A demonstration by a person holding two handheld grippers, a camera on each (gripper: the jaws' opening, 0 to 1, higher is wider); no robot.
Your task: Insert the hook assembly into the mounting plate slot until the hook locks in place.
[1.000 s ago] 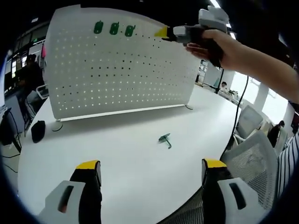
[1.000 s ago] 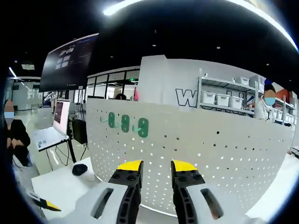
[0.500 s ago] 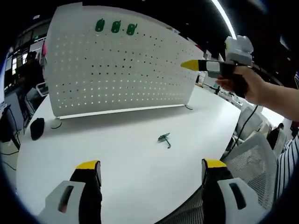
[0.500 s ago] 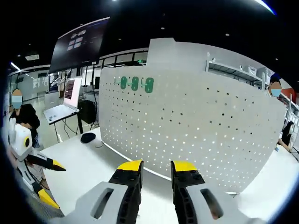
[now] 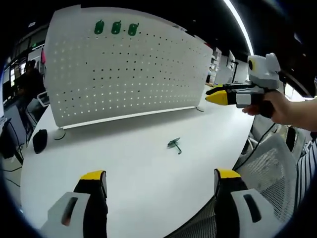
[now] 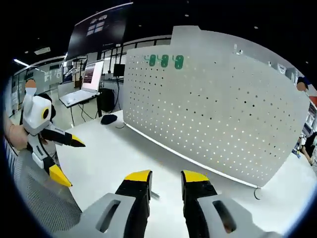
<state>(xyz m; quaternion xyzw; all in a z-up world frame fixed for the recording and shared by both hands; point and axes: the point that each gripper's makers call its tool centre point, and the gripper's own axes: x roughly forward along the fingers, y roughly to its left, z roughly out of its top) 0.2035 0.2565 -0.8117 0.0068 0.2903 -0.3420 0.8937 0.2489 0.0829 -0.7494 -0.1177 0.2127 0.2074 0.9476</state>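
Observation:
The white perforated mounting plate (image 5: 124, 74) stands upright on the white table (image 5: 124, 163), with three green hooks (image 5: 116, 28) hung in its top row. In the right gripper view the plate (image 6: 218, 104) and the hooks (image 6: 165, 61) are ahead. One loose green hook (image 5: 175, 145) lies on the table in front of the plate. My left gripper (image 5: 160, 176) is wide open above the near table edge, holding nothing. My right gripper (image 5: 216, 94), in a hand at the right, hovers above the table; in its own view (image 6: 166, 177) the jaws stand a narrow gap apart, holding nothing. My left gripper (image 6: 67, 158) shows at the left.
A black mouse (image 5: 39, 139) lies at the table's left end near the plate's foot. A mesh office chair (image 5: 267, 168) stands at the near right edge. A laptop (image 6: 86, 87) on a stand and a person are beyond the table.
The right gripper has come down from the plate's top row and back to the right, above the table. The three hooks stay on the plate; the loose hook has not moved.

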